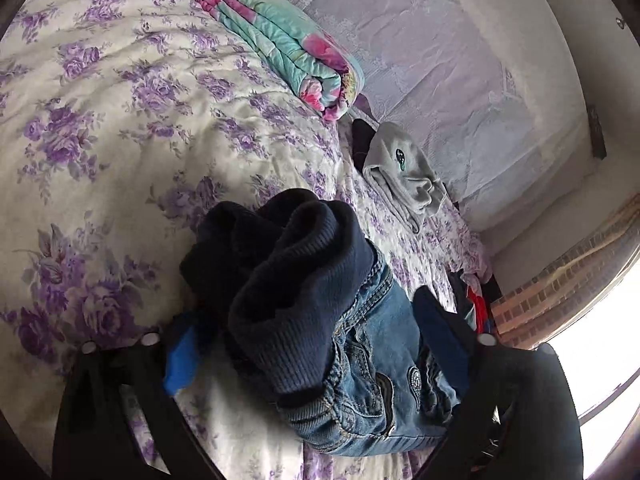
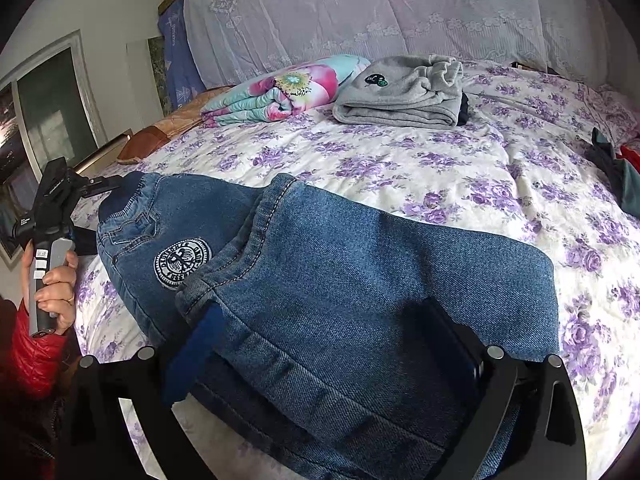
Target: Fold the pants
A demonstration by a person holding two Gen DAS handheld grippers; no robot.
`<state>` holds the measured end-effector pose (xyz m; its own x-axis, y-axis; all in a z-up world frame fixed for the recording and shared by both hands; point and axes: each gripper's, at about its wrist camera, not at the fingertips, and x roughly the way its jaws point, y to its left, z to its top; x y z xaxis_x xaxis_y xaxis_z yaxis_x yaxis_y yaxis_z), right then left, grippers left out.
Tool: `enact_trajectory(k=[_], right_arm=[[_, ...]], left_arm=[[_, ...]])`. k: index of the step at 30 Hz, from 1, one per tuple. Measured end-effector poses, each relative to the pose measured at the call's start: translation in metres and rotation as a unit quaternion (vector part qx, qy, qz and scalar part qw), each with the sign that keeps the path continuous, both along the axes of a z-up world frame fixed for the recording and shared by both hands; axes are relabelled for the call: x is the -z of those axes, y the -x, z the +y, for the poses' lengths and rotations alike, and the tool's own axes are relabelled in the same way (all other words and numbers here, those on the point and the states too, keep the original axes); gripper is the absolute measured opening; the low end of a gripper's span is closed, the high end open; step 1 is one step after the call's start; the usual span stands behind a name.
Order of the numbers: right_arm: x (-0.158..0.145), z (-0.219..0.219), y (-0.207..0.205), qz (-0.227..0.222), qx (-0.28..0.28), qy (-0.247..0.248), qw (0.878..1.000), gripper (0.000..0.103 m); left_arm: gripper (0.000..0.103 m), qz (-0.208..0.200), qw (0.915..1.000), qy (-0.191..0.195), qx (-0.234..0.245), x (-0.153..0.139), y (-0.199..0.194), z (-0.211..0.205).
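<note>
Small blue denim pants (image 2: pixel 360 280) with a navy ribbed waistband (image 1: pixel 296 280) and a round white crest patch (image 2: pixel 182 264) lie folded over on the floral bedspread (image 2: pixel 420 168). In the left wrist view my left gripper (image 1: pixel 312 344) stands with its fingers wide apart on either side of the waistband end of the pants (image 1: pixel 372 360). In the right wrist view my right gripper (image 2: pixel 332 344) has its fingers wide apart around the folded leg end, with denim lying between and over them. The left gripper's body (image 2: pixel 52 208) shows in a hand at the left.
Folded grey pants (image 2: pixel 400 96) and a folded flowered quilt (image 2: pixel 276 92) lie at the far side of the bed by the lace-covered headboard (image 2: pixel 380 8). A pile of dark and red clothes (image 2: pixel 616 176) lies at the right edge. A window (image 1: pixel 600 380) is beyond the bed.
</note>
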<state>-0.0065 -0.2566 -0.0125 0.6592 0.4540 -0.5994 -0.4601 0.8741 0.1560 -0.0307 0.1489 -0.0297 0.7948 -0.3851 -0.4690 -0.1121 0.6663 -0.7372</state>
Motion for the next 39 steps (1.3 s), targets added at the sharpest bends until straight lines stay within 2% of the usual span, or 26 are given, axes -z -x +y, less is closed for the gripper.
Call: enact_trajectory(k=[1, 2, 4, 6, 8, 9, 11, 13, 15, 16, 17, 19, 21, 22, 24, 26, 27, 30, 32, 34, 35, 37, 39], right_arm=[[-0.006, -0.004, 0.005, -0.016, 0.021, 0.000, 1.000, 0.099], [-0.012, -0.009, 0.012, -0.032, 0.036, -0.005, 0.999, 0.099], [-0.023, -0.021, 0.020, -0.048, 0.050, -0.017, 0.997, 0.099], [-0.019, -0.027, 0.016, -0.032, 0.070, 0.006, 0.997, 0.099], [0.003, -0.025, 0.001, 0.012, 0.074, 0.050, 0.996, 0.099], [0.011, -0.023, -0.002, 0.017, 0.071, 0.059, 0.996, 0.100], [0.008, -0.023, -0.001, 0.010, 0.074, 0.054, 0.996, 0.100], [0.012, -0.023, -0.002, 0.010, 0.075, 0.054, 0.996, 0.100], [0.012, -0.027, 0.000, 0.006, 0.072, 0.042, 0.996, 0.100], [0.011, -0.029, 0.001, 0.006, 0.069, 0.033, 0.997, 0.100], [0.009, -0.033, 0.002, 0.004, 0.068, 0.019, 0.997, 0.100], [-0.001, -0.045, 0.011, -0.018, 0.085, -0.016, 0.996, 0.099], [-0.018, -0.056, 0.024, -0.050, 0.092, -0.040, 0.994, 0.099], [-0.025, -0.059, 0.027, -0.061, 0.092, -0.037, 0.993, 0.099], [-0.024, -0.054, 0.021, -0.045, 0.106, 0.022, 0.993, 0.099], [0.009, -0.037, 0.001, 0.018, 0.084, 0.115, 0.990, 0.099], [0.021, -0.037, -0.004, 0.035, 0.078, 0.118, 0.989, 0.099], [0.016, -0.067, -0.004, 0.048, 0.073, 0.010, 0.996, 0.099], [0.023, -0.089, -0.007, 0.077, 0.087, -0.055, 0.992, 0.099], [0.023, -0.116, -0.006, 0.074, 0.114, -0.130, 0.982, 0.099], [0.024, -0.129, -0.004, 0.072, 0.128, -0.163, 0.976, 0.099], [0.029, -0.149, -0.003, 0.076, 0.149, -0.214, 0.962, 0.099], [0.030, -0.156, -0.001, 0.071, 0.147, -0.241, 0.957, 0.099]], left_arm=[[0.063, 0.005, 1.0000, -0.004, -0.005, 0.001, 0.001, 0.002], [0.055, 0.010, 0.9999, -0.005, -0.007, 0.003, 0.003, 0.005], [0.051, 0.006, 0.9999, 0.011, 0.000, 0.008, 0.006, 0.012], [0.050, 0.004, 0.9999, 0.012, 0.003, 0.010, 0.009, 0.013], [0.060, 0.010, 0.9999, -0.003, 0.000, 0.010, 0.007, 0.007], [0.064, 0.010, 0.9999, -0.013, -0.003, 0.009, 0.005, 0.002], [0.081, 0.009, 0.9987, -0.049, -0.011, 0.004, 0.001, -0.013], [0.081, 0.021, 0.9939, -0.107, -0.019, -0.001, -0.008, -0.032], [0.066, 0.028, 0.9904, -0.128, -0.042, -0.004, -0.010, -0.037], [0.055, 0.025, 0.9914, -0.119, -0.049, -0.005, -0.007, -0.033], [0.049, 0.019, 0.9938, -0.098, -0.048, -0.005, -0.004, -0.027], [0.042, 0.016, 0.9949, -0.086, -0.050, -0.008, 0.004, -0.021], [0.042, 0.011, 0.9921, -0.116, -0.047, -0.020, 0.010, -0.028], [0.042, 0.005, 0.9897, -0.135, -0.047, -0.028, 0.012, -0.035], [0.042, -0.015, 0.9833, -0.174, -0.051, -0.045, 0.019, -0.050], [0.042, -0.036, 0.9764, -0.206, -0.055, -0.062, 0.024, -0.066], [0.041, -0.045, 0.9730, -0.219, -0.057, -0.070, 0.027, -0.073], [0.041, -0.072, 0.9631, -0.253, -0.056, -0.093, 0.034, -0.095], [0.041, -0.095, 0.9545, -0.278, -0.051, -0.110, 0.040, -0.115], [0.039, -0.126, 0.9456, -0.299, -0.024, -0.130, 0.043, -0.141], [0.039, -0.137, 0.9391, -0.315, -0.012, -0.138, 0.043, -0.156], [0.039, -0.163, 0.9206, -0.355, 0.010, -0.150, 0.043, -0.194], [0.039, -0.183, 0.9056, -0.380, 0.042, -0.151, 0.041, -0.235]])
